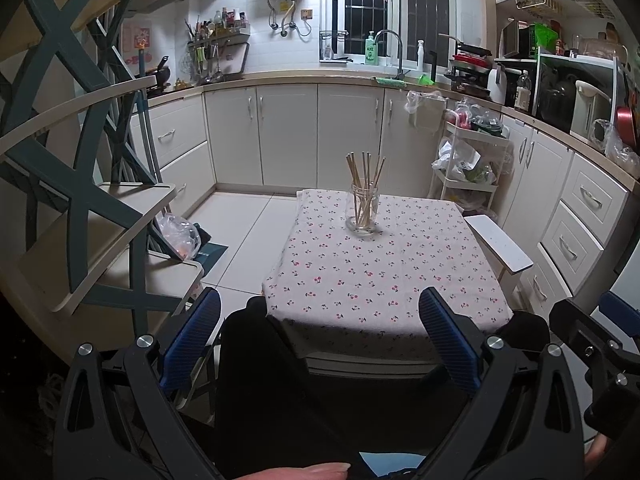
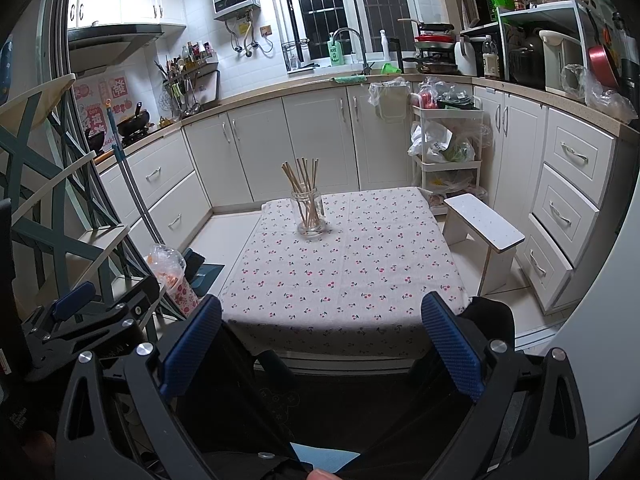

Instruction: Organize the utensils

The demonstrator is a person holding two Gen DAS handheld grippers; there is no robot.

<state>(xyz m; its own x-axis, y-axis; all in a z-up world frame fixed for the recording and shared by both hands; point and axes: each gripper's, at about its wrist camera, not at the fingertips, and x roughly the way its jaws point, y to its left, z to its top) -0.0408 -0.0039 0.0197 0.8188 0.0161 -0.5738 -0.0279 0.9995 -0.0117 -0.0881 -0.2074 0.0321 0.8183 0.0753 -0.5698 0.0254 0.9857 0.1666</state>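
A clear glass jar point(image 1: 362, 213) holding several wooden chopsticks point(image 1: 363, 172) stands upright near the far end of a small table with a cherry-print cloth point(image 1: 384, 276). In the right wrist view the jar point(image 2: 309, 217) and chopsticks point(image 2: 302, 178) stand at the table's far left on the cloth point(image 2: 344, 272). My left gripper point(image 1: 320, 300) is open and empty, held back at the table's near edge. My right gripper point(image 2: 322, 306) is open and empty, also at the near edge. Each gripper shows at the side of the other's view.
A white stool point(image 2: 482, 232) stands right of the table. A white trolley point(image 2: 446, 152) with bags stands behind it. A blue-framed shelf rack point(image 1: 100, 200) stands on the left, with a plastic bag point(image 1: 178, 234). White cabinets point(image 1: 288, 132) line the walls.
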